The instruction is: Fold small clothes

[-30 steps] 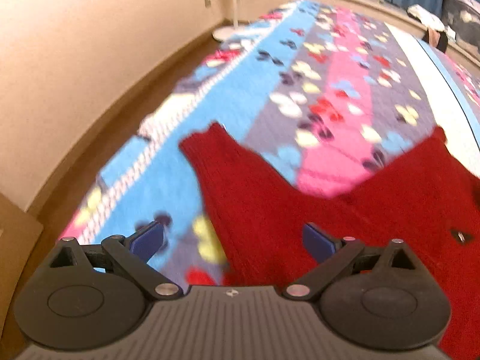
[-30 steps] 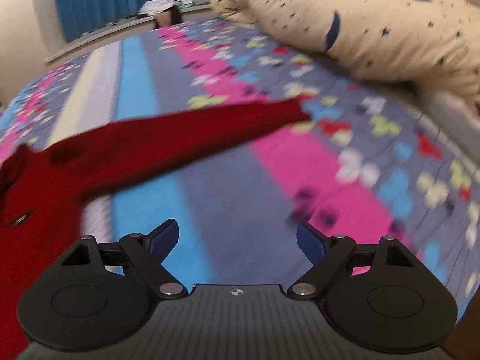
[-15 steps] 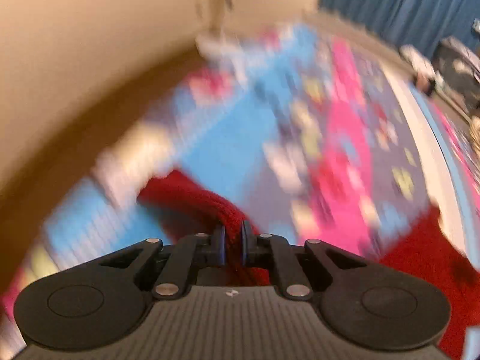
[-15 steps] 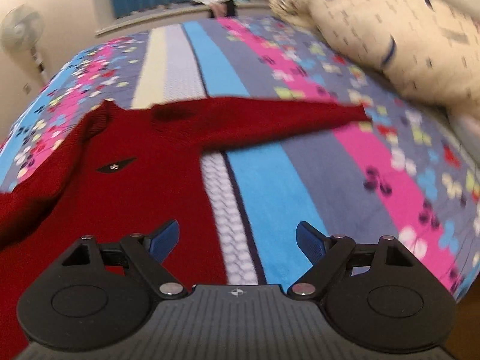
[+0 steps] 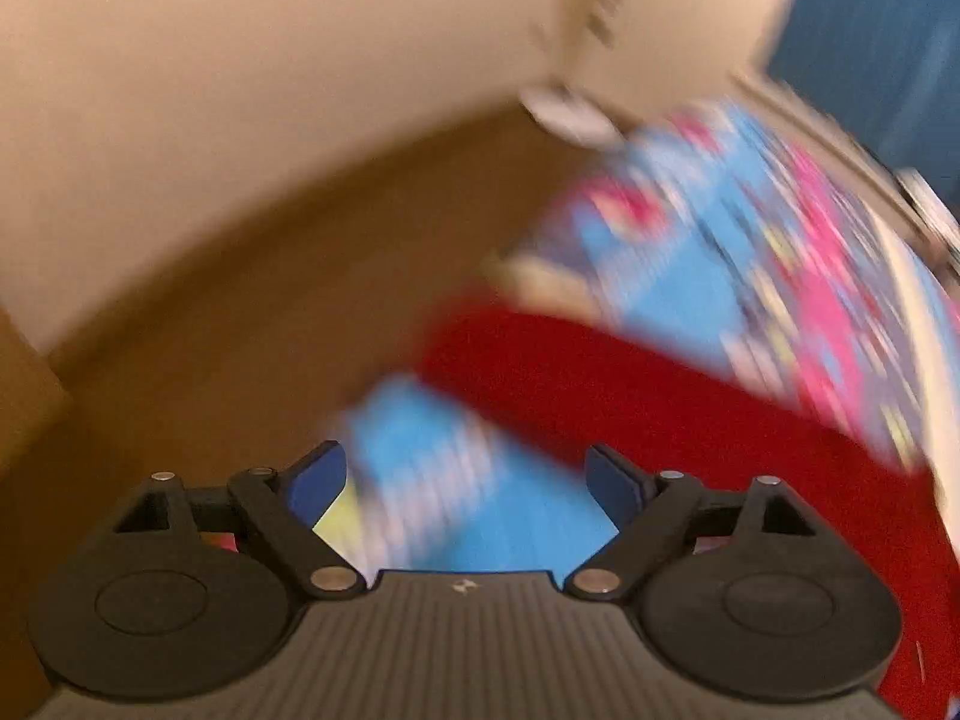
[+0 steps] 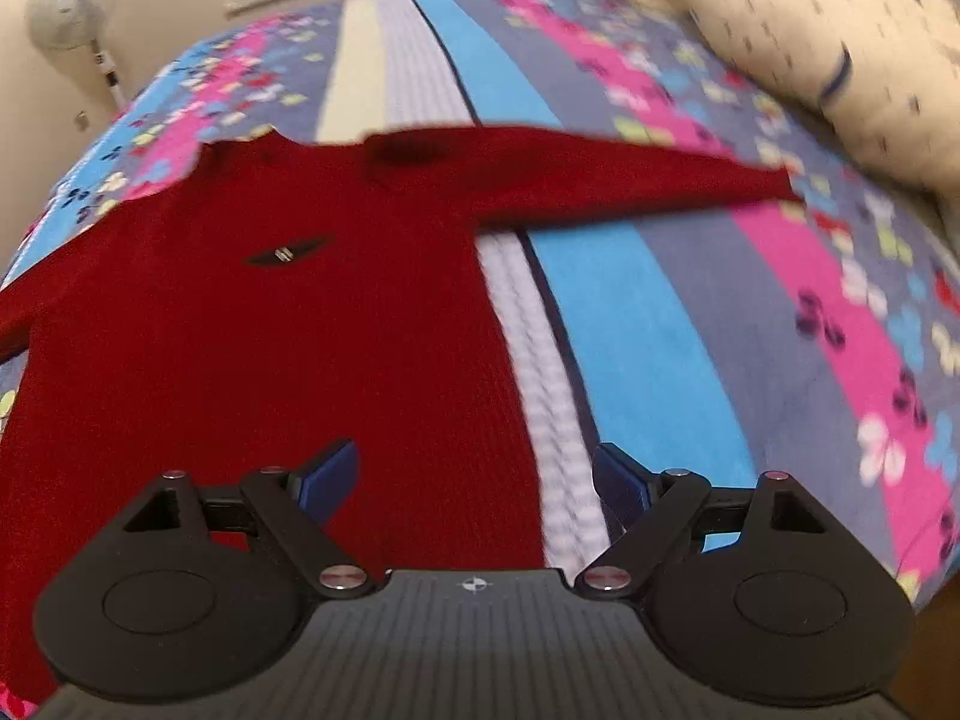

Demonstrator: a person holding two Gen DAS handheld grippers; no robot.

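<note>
The left gripper (image 5: 465, 483) is opening its jaws, and nothing is between the blue pads; only the blurred bedspread (image 5: 690, 276) shows in the gap. Just beyond its right finger lies a sleeve of the red sweater (image 5: 630, 396), stretched across the bed edge near the brown floor (image 5: 270, 300).

The right gripper (image 6: 474, 477) stands wide open and holds nothing. It hovers above the lower part of the sweater (image 6: 270, 330), which lies flat on the striped flowered bedspread (image 6: 660, 312) with one sleeve stretched to the right, toward the cream pillow (image 6: 840, 60). A standing fan (image 6: 69, 9) is at the far left.
</note>
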